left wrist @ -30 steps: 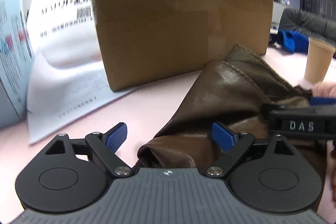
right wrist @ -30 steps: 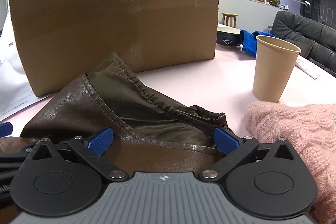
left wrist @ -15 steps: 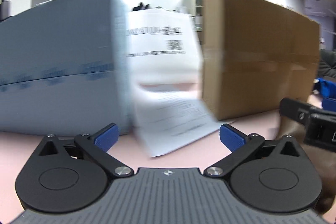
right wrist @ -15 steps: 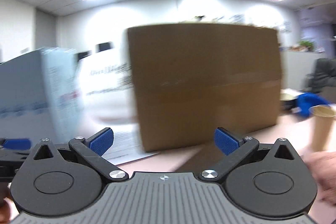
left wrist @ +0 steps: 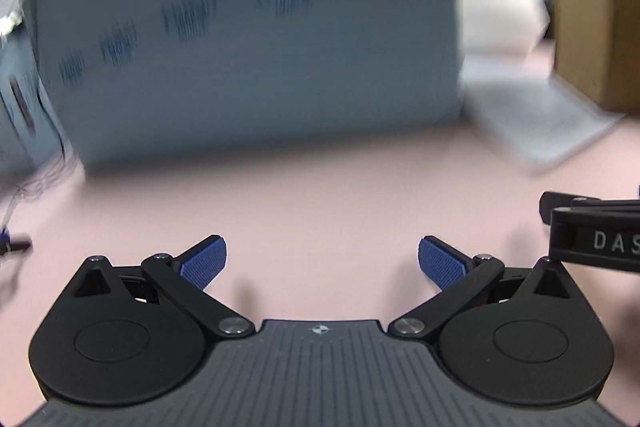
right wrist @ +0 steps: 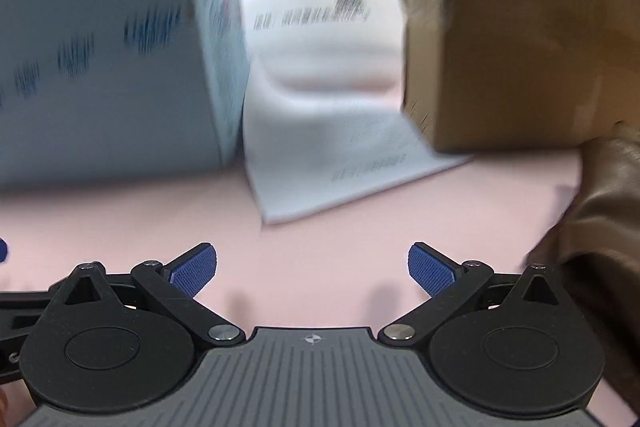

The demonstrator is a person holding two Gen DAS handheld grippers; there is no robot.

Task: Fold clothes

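Observation:
The brown leather garment [right wrist: 600, 203] lies on the pink table at the right edge of the right wrist view; it does not show in the left wrist view. My left gripper [left wrist: 322, 263] is open and empty over bare pink table [left wrist: 320, 195]. My right gripper [right wrist: 313, 269] is open and empty, left of the garment. The right gripper's black body [left wrist: 596, 235] shows at the right edge of the left wrist view. Both views are blurred by motion.
A large pale blue box [left wrist: 248, 39] [right wrist: 104, 67] stands ahead. A white printed bag or sheet [right wrist: 320, 95] leans between it and a brown cardboard box [right wrist: 520, 35] [left wrist: 596, 7] on the right.
Both grippers have swung left, away from the leather garment, and dipped toward the table. The paper cup and pink knit have left view. Both stay open and empty.

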